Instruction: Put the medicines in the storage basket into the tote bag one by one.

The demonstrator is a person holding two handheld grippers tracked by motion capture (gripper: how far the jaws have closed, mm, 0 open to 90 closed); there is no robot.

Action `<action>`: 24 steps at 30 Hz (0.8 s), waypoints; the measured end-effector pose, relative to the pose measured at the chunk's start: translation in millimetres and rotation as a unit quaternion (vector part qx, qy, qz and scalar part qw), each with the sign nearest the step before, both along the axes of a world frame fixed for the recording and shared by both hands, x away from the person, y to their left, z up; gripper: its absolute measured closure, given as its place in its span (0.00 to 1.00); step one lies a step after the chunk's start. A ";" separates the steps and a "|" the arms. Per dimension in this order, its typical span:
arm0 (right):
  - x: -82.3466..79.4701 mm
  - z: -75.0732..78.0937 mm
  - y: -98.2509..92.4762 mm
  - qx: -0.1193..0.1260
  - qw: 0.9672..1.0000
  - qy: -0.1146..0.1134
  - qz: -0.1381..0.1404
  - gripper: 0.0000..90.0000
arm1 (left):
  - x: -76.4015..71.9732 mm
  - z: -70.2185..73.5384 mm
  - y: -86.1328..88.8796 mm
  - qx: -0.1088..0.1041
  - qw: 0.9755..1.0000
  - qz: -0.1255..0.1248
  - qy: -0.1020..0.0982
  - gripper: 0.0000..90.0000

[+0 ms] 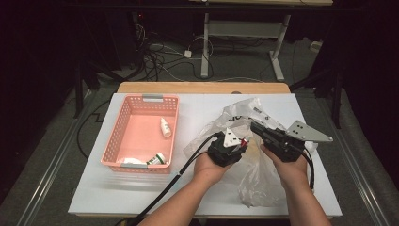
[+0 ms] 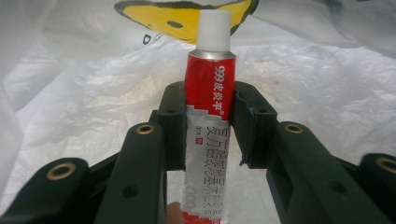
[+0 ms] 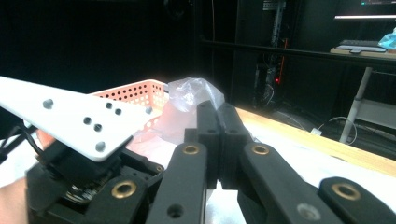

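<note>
left fingers [image 2: 208,126] pinch glossy red-white tube [image 2: 208,140] | right fingers [image 3: 218,140] pinch crinkly clear bag [image 3: 189,100]

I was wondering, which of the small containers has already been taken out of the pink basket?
The red-and-white ointment tube, clamped in the left hand-held gripper over the clear plastic bag. The white dropper bottle and green-labelled tube lie in the pink basket.

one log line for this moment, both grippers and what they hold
left gripper: shut on red-and-white tube | right gripper: shut on plastic bag edge | pink basket: two small bottles inside
</note>
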State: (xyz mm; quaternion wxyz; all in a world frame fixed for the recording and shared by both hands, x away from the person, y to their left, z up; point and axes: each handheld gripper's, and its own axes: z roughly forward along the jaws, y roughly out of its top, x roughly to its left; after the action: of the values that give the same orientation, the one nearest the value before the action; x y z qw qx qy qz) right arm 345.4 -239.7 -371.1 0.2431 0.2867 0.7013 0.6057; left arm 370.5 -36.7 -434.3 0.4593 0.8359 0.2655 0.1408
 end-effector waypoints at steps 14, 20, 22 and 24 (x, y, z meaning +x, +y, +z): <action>3.3 -0.5 -8.8 0.019 1.000 0.007 0.001 1.00 | 15.4 -23.0 -25.6 -0.004 1.000 0.001 0.013 0.73; 3.6 -1.7 -9.0 0.019 1.000 0.013 0.001 1.00 | 17.4 -25.7 -29.3 -0.020 0.999 0.003 0.030 0.68; 3.7 -2.0 -9.1 0.020 1.000 0.013 0.000 1.00 | 17.1 -24.4 -28.7 -0.018 0.999 -0.001 0.030 0.64; 3.8 -2.6 -9.6 0.019 1.000 0.016 -0.001 1.00 | 16.1 -23.6 -28.0 -0.013 0.999 -0.005 0.033 0.60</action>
State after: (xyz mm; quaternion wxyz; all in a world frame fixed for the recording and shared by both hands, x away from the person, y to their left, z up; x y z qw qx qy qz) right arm 349.3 -249.3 -373.7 0.2268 0.3014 0.6932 0.6142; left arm 386.7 -64.7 -457.8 0.4618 0.8354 0.2779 0.1073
